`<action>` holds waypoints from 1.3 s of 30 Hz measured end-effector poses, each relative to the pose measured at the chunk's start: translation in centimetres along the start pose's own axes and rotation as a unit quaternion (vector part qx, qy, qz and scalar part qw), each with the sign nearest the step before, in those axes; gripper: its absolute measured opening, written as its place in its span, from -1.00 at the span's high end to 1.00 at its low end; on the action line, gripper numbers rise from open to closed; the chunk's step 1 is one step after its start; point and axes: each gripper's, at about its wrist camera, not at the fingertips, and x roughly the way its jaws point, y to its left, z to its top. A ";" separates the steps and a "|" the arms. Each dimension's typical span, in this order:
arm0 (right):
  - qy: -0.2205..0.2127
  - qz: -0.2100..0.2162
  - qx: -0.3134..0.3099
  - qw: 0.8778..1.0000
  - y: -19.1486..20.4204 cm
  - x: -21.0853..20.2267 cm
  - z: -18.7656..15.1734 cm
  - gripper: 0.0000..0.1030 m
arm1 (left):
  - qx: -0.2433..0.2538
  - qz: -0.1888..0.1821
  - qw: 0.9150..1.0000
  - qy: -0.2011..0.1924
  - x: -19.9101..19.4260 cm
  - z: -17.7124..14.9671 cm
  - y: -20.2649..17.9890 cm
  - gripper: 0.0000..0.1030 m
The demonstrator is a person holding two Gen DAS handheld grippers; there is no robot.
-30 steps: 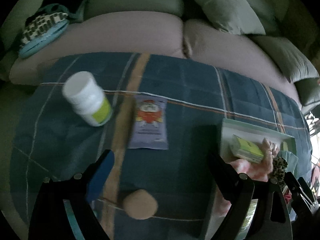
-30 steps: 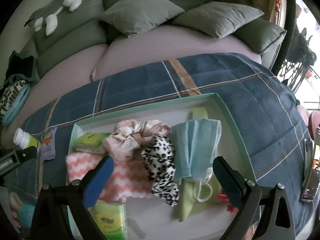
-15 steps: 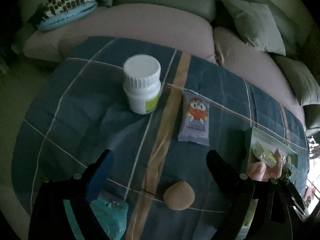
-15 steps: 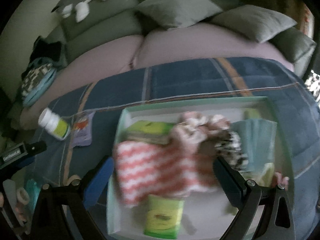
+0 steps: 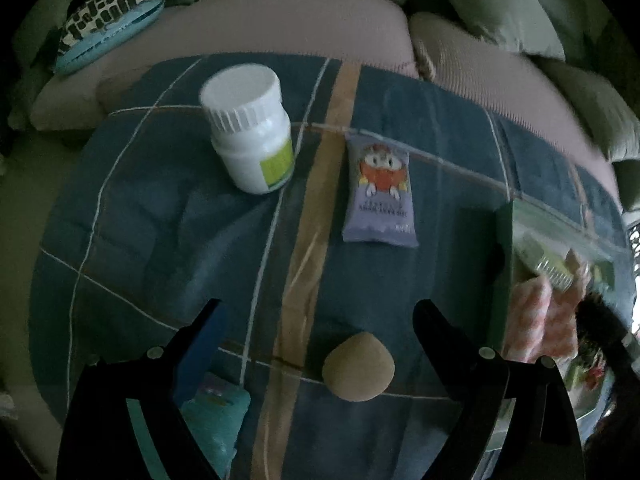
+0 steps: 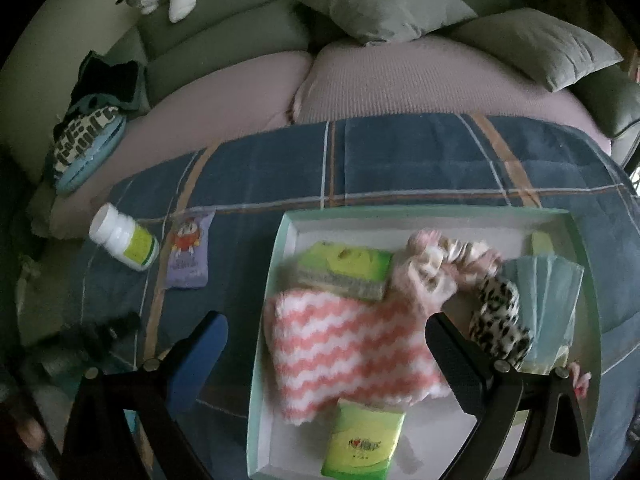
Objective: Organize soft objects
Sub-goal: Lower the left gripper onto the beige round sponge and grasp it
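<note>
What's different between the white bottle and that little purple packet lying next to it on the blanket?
The white bottle is a rigid round container with a ribbed screw cap and a green label; the purple packet is a flat pouch printed with a cartoon figure. The bottle bulks well above the plaid blanket, while the packet lies flat on it. Both rest on the blanket outside the tray, untouched by either gripper.

Both views dim, bluish-green cast; daylight glare at right edge; slight motion blur; strong fisheye bending, black corners.

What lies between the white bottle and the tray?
The purple snack packet lies flat on the blanket between the white bottle and the tray, seen in the right wrist view.
</note>
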 end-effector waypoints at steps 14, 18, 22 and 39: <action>0.015 0.006 0.046 0.999 -2.6 1.0 -0.3 -0.95 | 0.067 0.007 0.997 0.040 2.8 -2.4 -3.5 -0.80; 0.019 0.008 0.053 0.998 -2.9 1.2 -0.5 -0.95 | 0.081 0.026 0.996 0.041 3.2 -2.9 -4.1 -0.80; 0.020 0.009 0.055 0.998 -2.8 1.3 -0.5 -0.95 | 0.094 0.021 0.994 0.042 3.4 -3.2 -5.0 -0.78; 0.023 0.007 0.059 0.998 -3.1 1.5 -0.6 -0.95 | 0.119 0.029 0.990 0.075 6.2 -3.8 -6.7 -0.43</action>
